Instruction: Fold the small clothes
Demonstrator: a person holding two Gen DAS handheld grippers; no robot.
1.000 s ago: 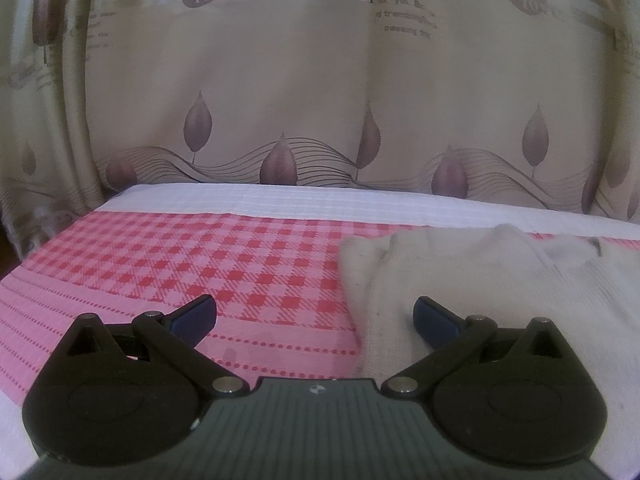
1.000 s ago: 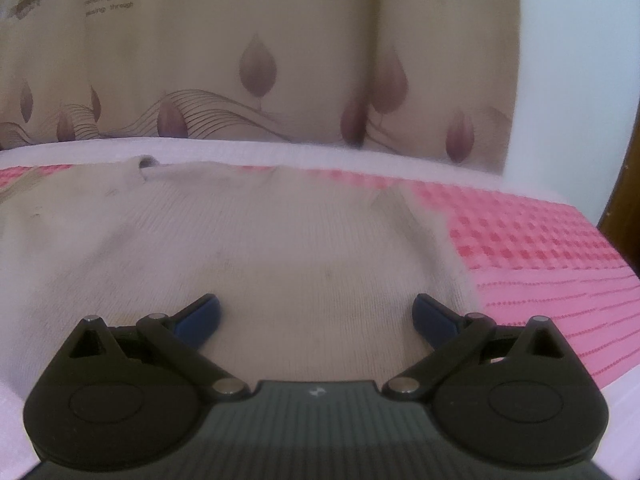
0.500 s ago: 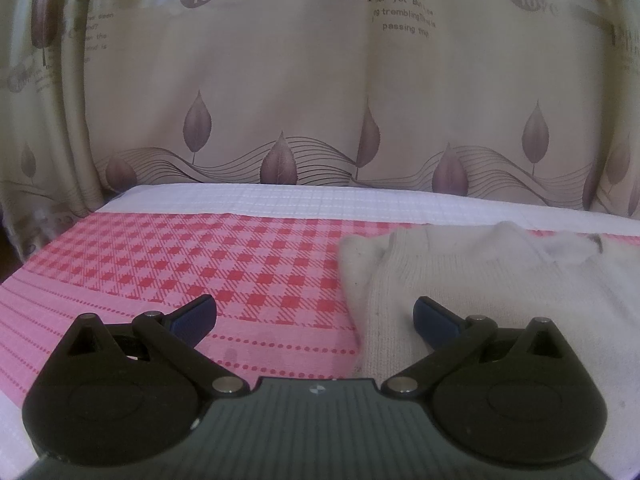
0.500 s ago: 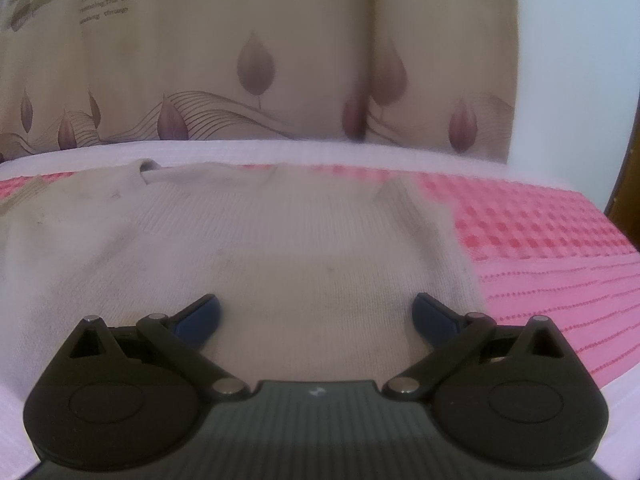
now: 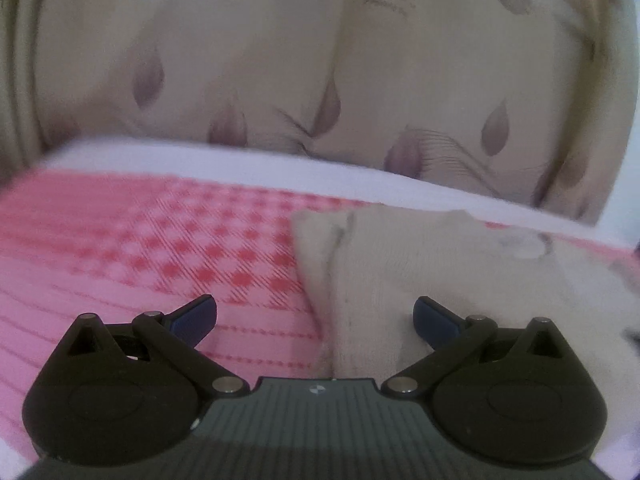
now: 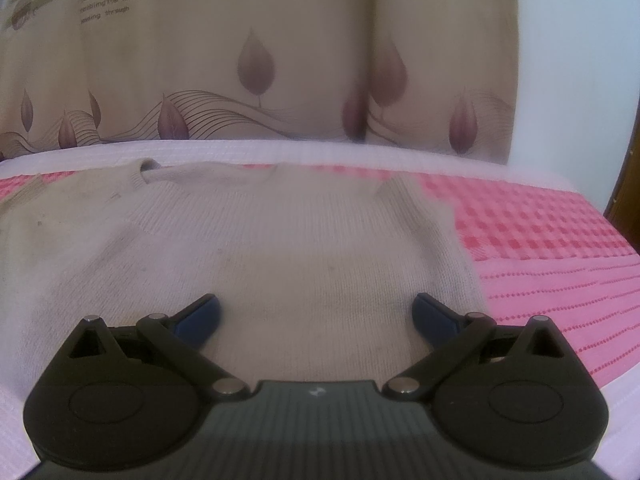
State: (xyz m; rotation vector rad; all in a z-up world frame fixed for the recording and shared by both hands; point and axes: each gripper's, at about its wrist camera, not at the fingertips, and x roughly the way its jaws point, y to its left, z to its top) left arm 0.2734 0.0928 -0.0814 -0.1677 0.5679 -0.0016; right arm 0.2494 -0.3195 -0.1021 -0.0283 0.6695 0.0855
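A small cream knitted sweater (image 6: 280, 240) lies flat on a pink checked cloth (image 6: 540, 248), its neck opening (image 6: 148, 170) at the far side. My right gripper (image 6: 316, 316) is open, low over the sweater's near hem, with only knit showing between its blue fingertips. In the left wrist view the sweater (image 5: 420, 264) fills the right half, its left sleeve folded in along the edge (image 5: 316, 248). My left gripper (image 5: 316, 316) is open and straddles that left edge, one fingertip over the cloth (image 5: 120, 240), the other over the knit.
A beige curtain (image 6: 260, 60) with leaf prints hangs close behind the surface. A white band of cloth (image 6: 320, 152) runs along the far edge. A pale wall (image 6: 572, 60) and dark wooden trim (image 6: 624, 200) stand at the right.
The left gripper has swung right and dipped toward the sweater's left edge, blurring its view. The right gripper has shifted slightly, bringing the sweater more central. Both stay open.
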